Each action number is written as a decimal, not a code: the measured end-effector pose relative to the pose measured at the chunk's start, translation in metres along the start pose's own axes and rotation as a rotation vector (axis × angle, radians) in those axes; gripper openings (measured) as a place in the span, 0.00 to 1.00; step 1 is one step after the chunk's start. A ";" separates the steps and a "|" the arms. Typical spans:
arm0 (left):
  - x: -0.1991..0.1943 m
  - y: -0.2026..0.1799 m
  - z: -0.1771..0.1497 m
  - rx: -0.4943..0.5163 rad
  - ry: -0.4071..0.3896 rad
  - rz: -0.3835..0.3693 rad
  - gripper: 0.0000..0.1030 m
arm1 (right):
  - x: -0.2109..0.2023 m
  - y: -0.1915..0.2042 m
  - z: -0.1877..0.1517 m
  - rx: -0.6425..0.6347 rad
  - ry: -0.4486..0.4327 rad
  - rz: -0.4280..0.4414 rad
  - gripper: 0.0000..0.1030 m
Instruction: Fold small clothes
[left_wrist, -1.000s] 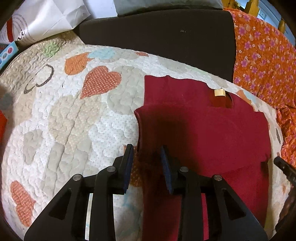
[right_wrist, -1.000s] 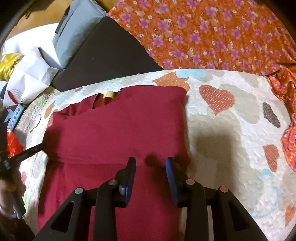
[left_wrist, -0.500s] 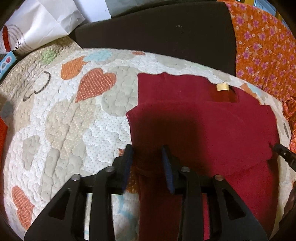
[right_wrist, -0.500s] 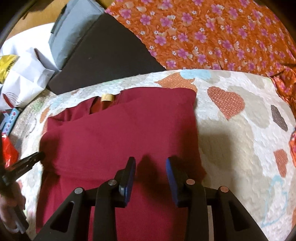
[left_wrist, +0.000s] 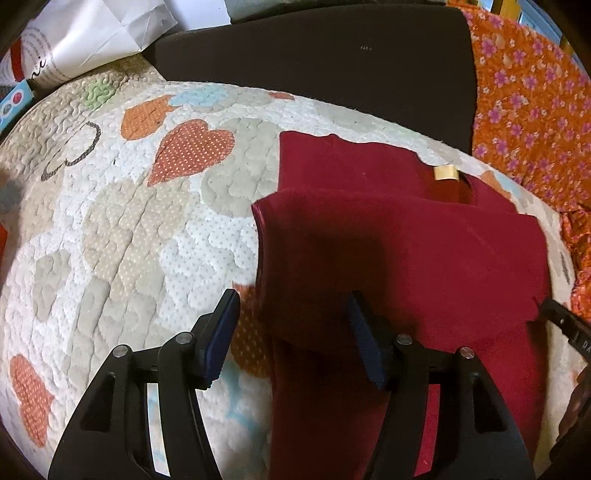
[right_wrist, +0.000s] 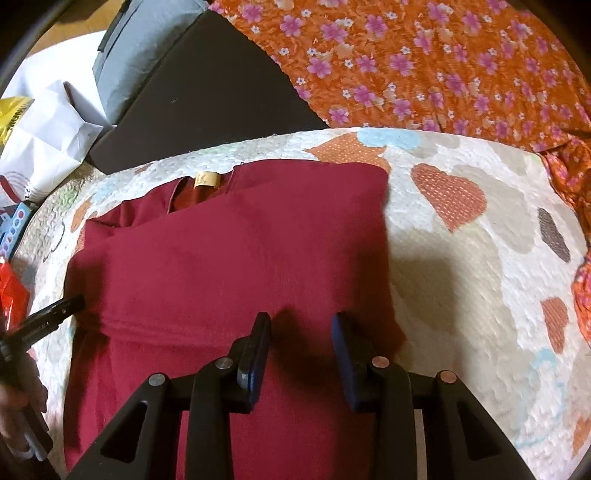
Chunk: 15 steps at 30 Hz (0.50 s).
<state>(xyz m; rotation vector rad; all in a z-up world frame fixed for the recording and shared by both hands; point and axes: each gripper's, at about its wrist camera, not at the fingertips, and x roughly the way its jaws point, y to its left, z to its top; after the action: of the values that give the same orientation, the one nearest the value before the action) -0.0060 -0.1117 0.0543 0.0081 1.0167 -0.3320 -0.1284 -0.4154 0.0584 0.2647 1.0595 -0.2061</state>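
Left wrist view: the dark red cotton shirt (left_wrist: 406, 266) lies on the heart-patterned quilt (left_wrist: 129, 240), bottom half folded up short of the collar. Left gripper (left_wrist: 291, 332) jaws are opening astride its edge; right gripper (right_wrist: 301, 350) jaws hang part-open, empty. Further folds likely remain.

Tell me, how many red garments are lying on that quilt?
1: a dark red shirt, partly folded, lies on the heart-patterned quilt, its neck label toward the dark cushion. Folds may hide something underneath.
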 end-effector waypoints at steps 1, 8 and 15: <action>-0.005 0.000 -0.003 -0.003 0.006 -0.013 0.58 | -0.006 -0.001 -0.004 0.001 0.001 0.004 0.31; -0.047 0.002 -0.034 -0.009 0.064 -0.117 0.58 | -0.053 -0.021 -0.050 0.062 0.065 0.139 0.43; -0.082 0.009 -0.097 0.022 0.166 -0.161 0.59 | -0.103 -0.048 -0.116 0.054 0.134 0.163 0.45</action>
<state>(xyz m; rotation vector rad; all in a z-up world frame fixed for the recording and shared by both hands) -0.1237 -0.0652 0.0698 -0.0268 1.1814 -0.4963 -0.2873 -0.4210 0.0896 0.4165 1.1604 -0.0711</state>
